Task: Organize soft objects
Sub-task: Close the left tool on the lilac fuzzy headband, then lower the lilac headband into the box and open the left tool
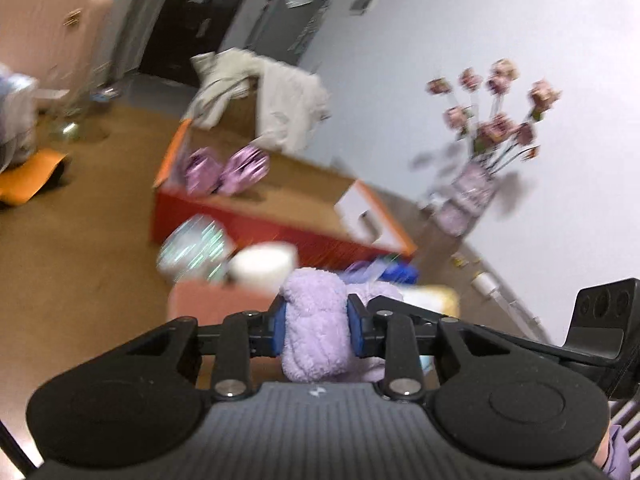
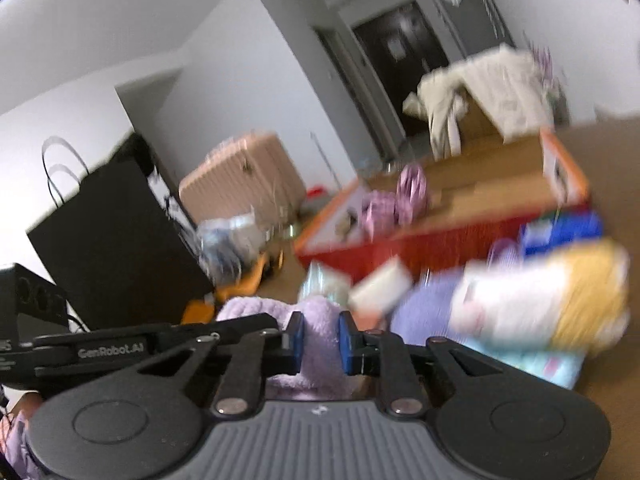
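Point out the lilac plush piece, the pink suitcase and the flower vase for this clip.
lilac plush piece (image 1: 314,320): left wrist view, on the fleecy fold clamped between the blue fingers.
pink suitcase (image 2: 244,180): right wrist view, on its ribbed front shell.
flower vase (image 1: 466,196): left wrist view, on the wrapped body under the stems.

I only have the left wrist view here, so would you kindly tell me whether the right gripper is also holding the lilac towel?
Observer: Yes, the right gripper is shut on a fold of the lilac towel, just as the left gripper is.
Operator: Thank you. Is anything standing on that side that I cannot see?
Observer: A black paper bag with loop handles stands by the white wall.
Operator: And what lies next to the towel over there?
Observer: A blurred yellow and white soft bundle lies to the towel's right in that view.
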The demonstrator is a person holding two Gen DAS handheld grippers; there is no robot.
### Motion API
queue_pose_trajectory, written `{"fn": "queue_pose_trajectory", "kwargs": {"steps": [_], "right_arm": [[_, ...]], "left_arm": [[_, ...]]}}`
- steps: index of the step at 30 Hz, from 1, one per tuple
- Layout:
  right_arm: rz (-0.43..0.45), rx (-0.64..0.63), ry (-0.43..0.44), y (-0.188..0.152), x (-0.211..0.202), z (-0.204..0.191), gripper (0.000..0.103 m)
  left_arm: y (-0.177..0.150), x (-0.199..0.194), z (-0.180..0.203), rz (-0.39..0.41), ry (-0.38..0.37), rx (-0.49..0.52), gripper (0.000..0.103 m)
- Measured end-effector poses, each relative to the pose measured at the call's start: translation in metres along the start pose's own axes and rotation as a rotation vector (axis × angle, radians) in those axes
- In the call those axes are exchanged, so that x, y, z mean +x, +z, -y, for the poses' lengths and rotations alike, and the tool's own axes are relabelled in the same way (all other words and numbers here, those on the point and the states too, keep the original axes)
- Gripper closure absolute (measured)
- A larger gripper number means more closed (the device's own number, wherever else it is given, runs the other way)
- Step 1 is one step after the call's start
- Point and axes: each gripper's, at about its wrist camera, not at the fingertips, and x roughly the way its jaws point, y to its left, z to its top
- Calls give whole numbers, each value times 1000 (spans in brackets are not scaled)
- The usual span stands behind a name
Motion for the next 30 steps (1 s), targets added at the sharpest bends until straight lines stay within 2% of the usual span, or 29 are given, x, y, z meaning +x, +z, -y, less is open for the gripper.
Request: {"fn": "queue_pose_trajectory", "kwargs": {"steps": [3, 7, 13, 17, 20, 23, 27, 29, 30], "right_arm": [[49, -34, -18, 29, -12, 7, 86], [72, -89, -75, 69, -10, 27, 85], [49, -53, -125, 140, 30, 81, 85], [7, -17, -170, 175, 78, 121, 85], [-43, 31, -206, 184, 115, 150, 86], [-87, 75, -261, 187, 148, 177, 86], [-143, 62, -368, 186, 185, 200, 86], [-184, 57, -392, 184, 198, 204, 85], [-188, 38, -403, 183, 200, 202, 81]], "left_arm": [[28, 21, 11, 1, -47, 24, 72], [66, 67, 27, -13, -81, 53, 72], [131, 150, 27, -98, -87, -7, 71], [157, 210, 19, -131, -32, -9, 69], [163, 252, 6, -173, 31, -26, 62], [163, 287, -4, -207, 103, -18, 60], [162, 312, -16, -248, 195, 3, 54], [161, 312, -22, -249, 216, 8, 51], [159, 309, -22, -247, 225, 14, 49]]}}
